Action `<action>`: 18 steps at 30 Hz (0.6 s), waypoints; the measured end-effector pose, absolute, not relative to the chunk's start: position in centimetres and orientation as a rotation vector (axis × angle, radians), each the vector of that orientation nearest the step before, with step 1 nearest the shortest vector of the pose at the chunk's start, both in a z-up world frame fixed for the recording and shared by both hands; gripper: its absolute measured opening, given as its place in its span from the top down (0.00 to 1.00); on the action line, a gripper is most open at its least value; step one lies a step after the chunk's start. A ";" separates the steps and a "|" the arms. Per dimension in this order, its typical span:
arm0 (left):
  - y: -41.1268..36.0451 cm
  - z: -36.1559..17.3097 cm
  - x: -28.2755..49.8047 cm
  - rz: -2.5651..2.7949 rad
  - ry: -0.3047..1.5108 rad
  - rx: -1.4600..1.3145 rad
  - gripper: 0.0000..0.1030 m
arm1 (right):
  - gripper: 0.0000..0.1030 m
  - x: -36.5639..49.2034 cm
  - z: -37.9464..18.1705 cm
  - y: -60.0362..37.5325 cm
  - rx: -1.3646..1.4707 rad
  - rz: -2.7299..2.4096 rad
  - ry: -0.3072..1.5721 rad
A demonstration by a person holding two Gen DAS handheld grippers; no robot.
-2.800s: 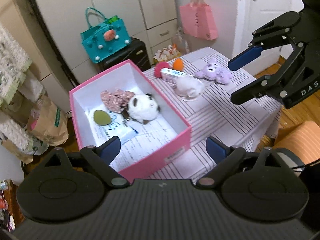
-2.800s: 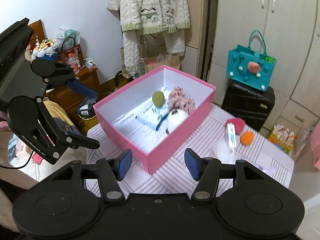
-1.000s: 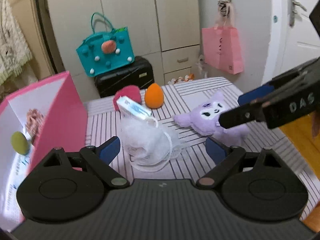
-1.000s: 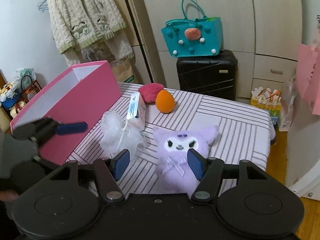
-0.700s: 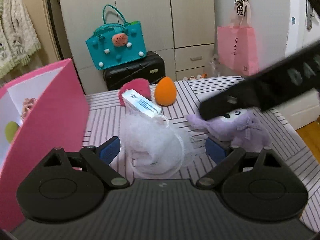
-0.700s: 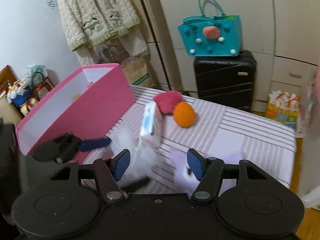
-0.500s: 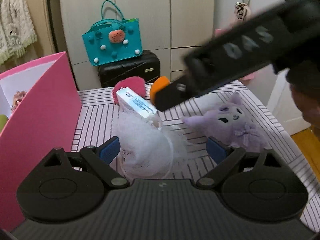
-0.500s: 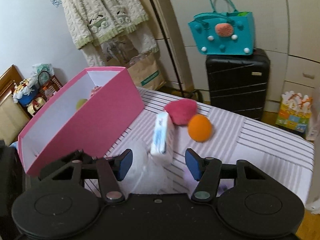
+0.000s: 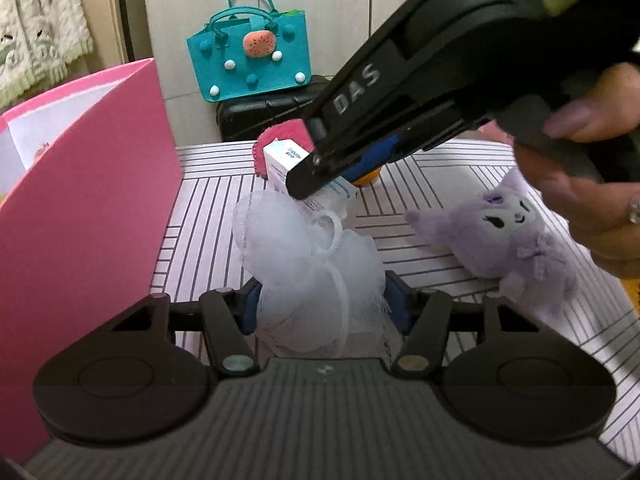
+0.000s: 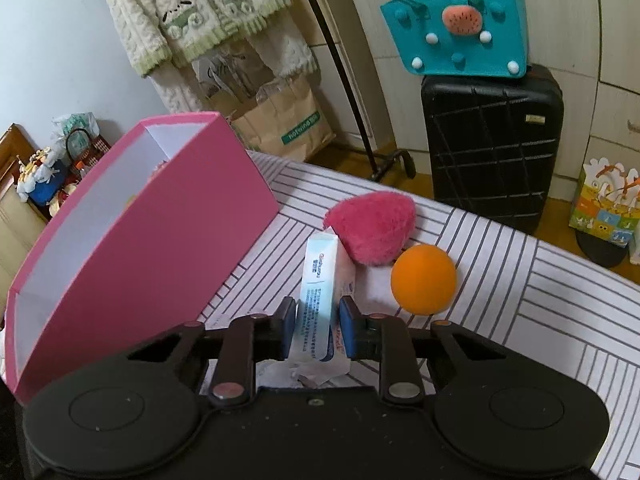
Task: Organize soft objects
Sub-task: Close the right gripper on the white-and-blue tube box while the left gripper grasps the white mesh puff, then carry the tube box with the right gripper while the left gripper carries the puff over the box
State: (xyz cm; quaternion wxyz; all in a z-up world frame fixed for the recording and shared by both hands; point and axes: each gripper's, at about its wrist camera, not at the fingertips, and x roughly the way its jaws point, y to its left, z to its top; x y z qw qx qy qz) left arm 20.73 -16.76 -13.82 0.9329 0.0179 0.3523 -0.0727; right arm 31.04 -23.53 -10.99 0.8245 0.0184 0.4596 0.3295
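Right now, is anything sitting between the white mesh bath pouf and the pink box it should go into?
Nothing visible lies between them: only bare striped tablecloth separates the pouf from the pink box. The left gripper is closing around the pouf; the box's near wall stands tall beside it.

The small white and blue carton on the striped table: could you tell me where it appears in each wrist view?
Left wrist: carton at upper centre, behind the white mesh sponge, partly covered by the right claw.
Right wrist: carton at lower centre, between the closing claw pads.
Shared landmark: the pink fluffy toy just behind it.
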 end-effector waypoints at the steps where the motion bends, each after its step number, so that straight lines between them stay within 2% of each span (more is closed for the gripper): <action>1: -16.8 -13.9 20.7 -0.150 0.719 0.048 0.49 | 0.72 31.1 -11.0 -23.5 0.034 0.698 0.977; 4: -16.7 -13.9 20.7 -0.147 0.712 0.050 0.58 | 0.78 30.9 -10.9 -23.3 -0.005 0.679 0.967; 9: -16.5 -13.8 20.7 -0.140 0.705 0.060 0.66 | 0.79 30.2 -10.6 -23.2 -0.038 0.662 0.954; 18: -15.9 -13.0 19.1 -0.169 0.697 0.073 0.69 | 0.80 26.6 -9.2 -24.1 -0.055 0.620 0.922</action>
